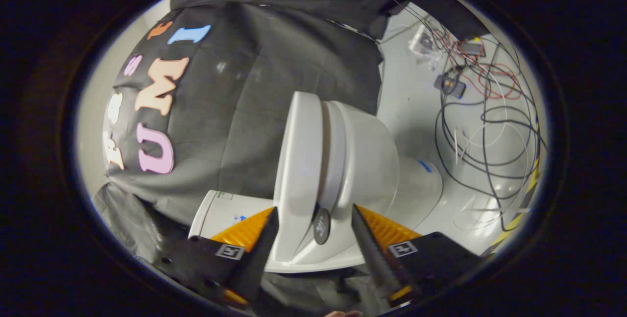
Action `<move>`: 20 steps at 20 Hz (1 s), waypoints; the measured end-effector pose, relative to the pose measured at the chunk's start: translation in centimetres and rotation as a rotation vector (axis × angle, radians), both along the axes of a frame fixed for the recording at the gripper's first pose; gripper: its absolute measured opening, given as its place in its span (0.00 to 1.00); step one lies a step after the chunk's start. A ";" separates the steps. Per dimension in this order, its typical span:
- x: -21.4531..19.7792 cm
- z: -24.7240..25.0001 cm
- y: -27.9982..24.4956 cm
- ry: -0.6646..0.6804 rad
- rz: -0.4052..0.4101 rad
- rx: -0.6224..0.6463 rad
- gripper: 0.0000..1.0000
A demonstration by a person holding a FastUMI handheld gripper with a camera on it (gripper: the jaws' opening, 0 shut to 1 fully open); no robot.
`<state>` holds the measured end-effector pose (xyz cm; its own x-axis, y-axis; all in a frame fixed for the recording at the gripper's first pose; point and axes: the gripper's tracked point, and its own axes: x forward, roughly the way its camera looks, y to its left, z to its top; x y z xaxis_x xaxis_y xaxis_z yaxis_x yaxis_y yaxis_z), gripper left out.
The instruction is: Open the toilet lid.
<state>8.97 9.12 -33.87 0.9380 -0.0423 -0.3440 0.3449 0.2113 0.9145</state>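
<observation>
Black cloth (274,82) forms the backdrop behind the toilet (362,160), with pale floor (416,106) beside it; the whole view is strongly rolled, so the toilet appears turned on its side. Toilet is white, with its bowl (367,155) bulging toward the floor side and a rounded base (421,184) beyond that. Lid (299,160) is a flat white slab lying against the bowl's rim on the cloth side, with the seat (334,150) showing as a thin grey-white band between lid and bowl; lid appears closed down on the seat. Small dark round disc (321,226) sits at the near end of the toilet, at the seam between lid and bowl. White box-like part (220,211), probably the tank, lies on the cloth side of the toilet, partly behind one finger. Gripper (315,221) is released: fingers stand spread apart, one on each side of the toilet's near end, with the lid edge and disc in the gap. One fingertip (270,224) overlaps the lid's outer face; the other (360,221) overlaps the bowl side; actual contact cannot be confirmed. Tangle of cables (482,126) lies on the floor well beyond the toilet, with a small dark device (450,85) among them.
</observation>
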 end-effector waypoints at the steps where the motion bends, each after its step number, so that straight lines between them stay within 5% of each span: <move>1: 0.2 -0.8 0.5 0.022 0.016 0.015 0.78; 8: 1.8 -0.7 0.8 0.005 0.022 0.080 0.11; 11: 1.9 -0.5 0.3 0.023 -0.007 0.012 0.01; 20: 2.1 3.0 0.8 0.084 -0.050 -0.037 0.01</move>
<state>11.07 9.94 -30.83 0.9025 -0.1024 -0.4184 0.4307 0.2250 0.8740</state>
